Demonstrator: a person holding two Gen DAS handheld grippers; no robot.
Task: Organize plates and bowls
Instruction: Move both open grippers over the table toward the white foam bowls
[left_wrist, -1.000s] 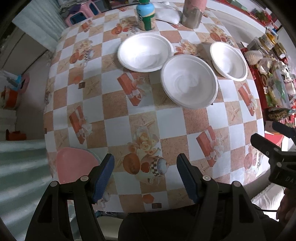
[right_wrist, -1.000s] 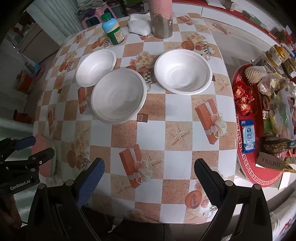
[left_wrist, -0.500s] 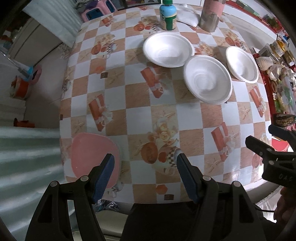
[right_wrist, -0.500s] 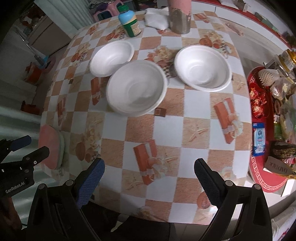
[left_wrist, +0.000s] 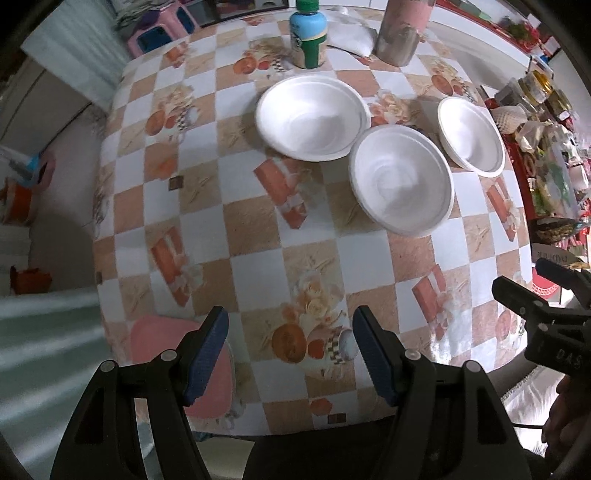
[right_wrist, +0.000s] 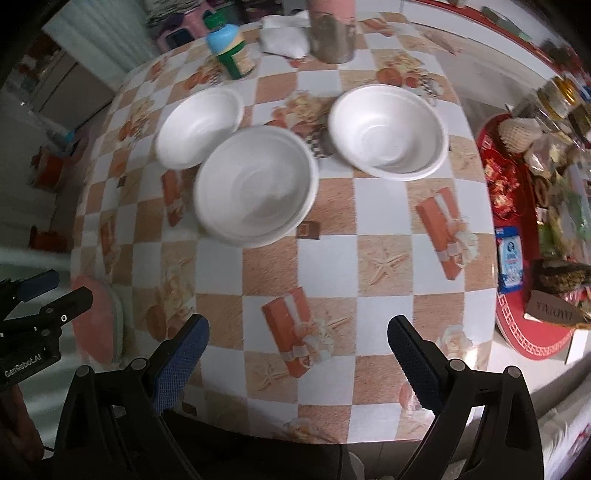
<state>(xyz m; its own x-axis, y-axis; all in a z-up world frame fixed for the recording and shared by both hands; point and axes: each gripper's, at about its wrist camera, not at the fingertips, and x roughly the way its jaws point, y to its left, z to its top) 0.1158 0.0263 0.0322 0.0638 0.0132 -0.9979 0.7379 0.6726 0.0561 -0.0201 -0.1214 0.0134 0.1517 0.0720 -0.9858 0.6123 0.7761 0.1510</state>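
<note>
Right now my left gripper (left_wrist: 290, 345) hangs over the near edge of the table (left_wrist: 255, 229), jaws standing apart with nothing between them. Its left finger sits above a stack of pink plates (left_wrist: 177, 347) at the near left corner. My right gripper (right_wrist: 297, 345) is spread wide too, empty, above the near edge further right.

Further out, three white bowls lie upright on the checked cloth. The middle bowl (right_wrist: 255, 184) is nearest me. The left bowl (right_wrist: 197, 127) sits behind it, its rim touching or overlapping the middle one's; I cannot tell which. The right bowl (right_wrist: 388, 131) stands just beside them, apart.

At the far edge I see a green-capped bottle (left_wrist: 308, 35), a white cloth (left_wrist: 351, 33) and a pink-topped canister (left_wrist: 404, 31).
</note>
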